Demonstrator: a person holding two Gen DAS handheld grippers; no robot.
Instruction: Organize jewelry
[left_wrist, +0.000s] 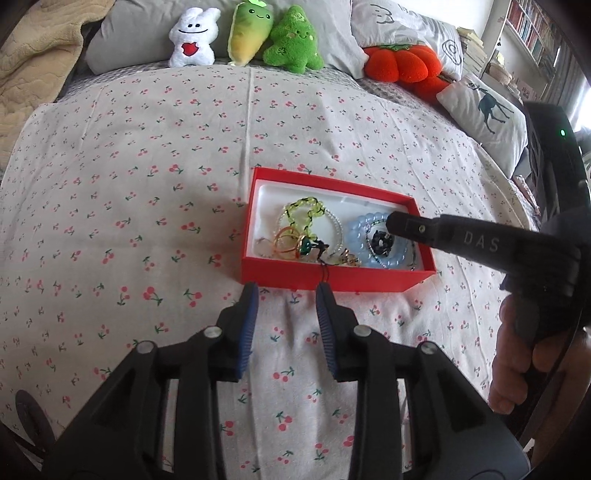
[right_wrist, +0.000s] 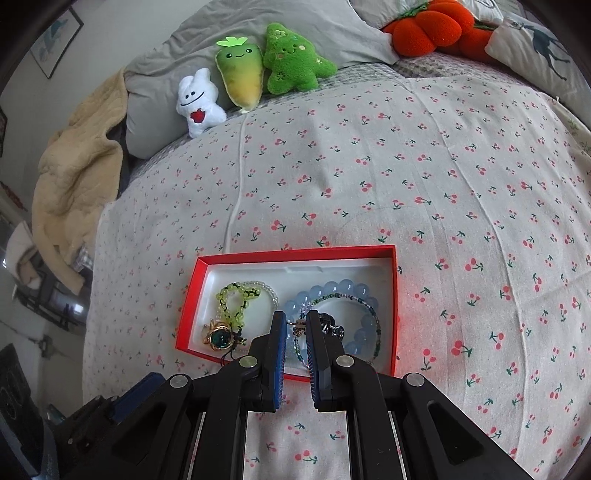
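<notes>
While the left hand-held gripper (left_wrist: 284, 291) is held open outside the red box (right_wrist: 394, 295), a small dark trinket (right_wrist: 300, 326) is nipped between the right hand-held gripper (right_wrist: 295, 321) fingers, inside the blue bracelet (right_wrist: 332, 290).

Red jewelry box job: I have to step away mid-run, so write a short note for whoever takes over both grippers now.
Left gripper: open, empty, hovering just short of the red cardboard box on the cherry-print bedspread.
Right gripper: inside the box, jaws narrowed around a small dark metal charm; grip unconfirmed.
In the box: pale blue bead bracelet, yellow-green bead chain, gold ring with green stone.
Done: all visible jewelry is in the box.
Left: finish arranging the tangled pieces.
</notes>
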